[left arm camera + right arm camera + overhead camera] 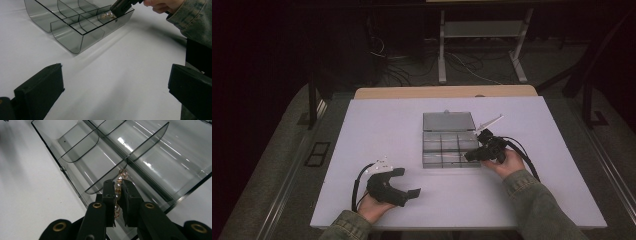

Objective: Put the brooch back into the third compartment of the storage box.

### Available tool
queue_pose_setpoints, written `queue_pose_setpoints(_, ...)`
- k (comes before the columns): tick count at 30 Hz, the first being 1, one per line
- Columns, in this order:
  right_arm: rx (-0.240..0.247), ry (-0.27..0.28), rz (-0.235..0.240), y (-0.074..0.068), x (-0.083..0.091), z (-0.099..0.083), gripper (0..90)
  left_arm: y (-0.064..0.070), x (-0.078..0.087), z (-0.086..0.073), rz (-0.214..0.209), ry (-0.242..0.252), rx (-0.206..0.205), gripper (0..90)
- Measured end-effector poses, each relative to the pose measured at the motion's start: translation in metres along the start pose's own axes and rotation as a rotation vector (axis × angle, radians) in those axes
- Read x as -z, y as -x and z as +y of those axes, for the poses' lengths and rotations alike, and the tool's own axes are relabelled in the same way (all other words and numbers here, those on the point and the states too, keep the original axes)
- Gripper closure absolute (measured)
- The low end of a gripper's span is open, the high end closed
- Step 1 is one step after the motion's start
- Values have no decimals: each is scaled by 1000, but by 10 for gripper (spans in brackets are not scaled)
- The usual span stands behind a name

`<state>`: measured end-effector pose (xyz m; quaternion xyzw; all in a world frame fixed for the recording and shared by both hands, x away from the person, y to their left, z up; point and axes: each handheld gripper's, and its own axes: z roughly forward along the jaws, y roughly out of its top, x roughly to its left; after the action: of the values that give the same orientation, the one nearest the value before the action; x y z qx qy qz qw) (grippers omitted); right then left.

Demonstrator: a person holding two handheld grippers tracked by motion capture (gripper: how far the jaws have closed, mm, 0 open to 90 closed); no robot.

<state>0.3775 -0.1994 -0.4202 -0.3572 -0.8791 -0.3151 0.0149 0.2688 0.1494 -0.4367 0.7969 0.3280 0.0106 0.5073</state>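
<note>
A clear grey compartment box (447, 150) lies on the white table with its lid (448, 121) folded back. My right gripper (470, 155) reaches over the box's near right corner. In the right gripper view it (118, 185) is shut on a pearl and gold-wire piece of jewellery (117, 187), held above a compartment (100, 167) by a curved divider. The left gripper view shows that jewellery (108, 16) low in the box's (75, 27) corner compartment under the right gripper (120, 7). My left gripper (409, 182) rests open on the table at the near left, its black fingers (40, 90) wide apart.
The white table (387, 125) has bare room left of the box and in front of it. Behind the table stand a metal frame (482, 45) and loose cables (412, 65) on the dark floor. A denim sleeve (537, 200) comes in at the lower right.
</note>
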Motion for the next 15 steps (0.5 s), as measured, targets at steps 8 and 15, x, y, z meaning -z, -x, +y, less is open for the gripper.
queue_pose_setpoints(8,-12,14,8,-1,-2,2,760,0,-1,4,-5,-15,-9,0)
queue_pose_setpoints(15,-37,50,13,-1,5,4,672,2,2,12,-3,-9,-20,0)
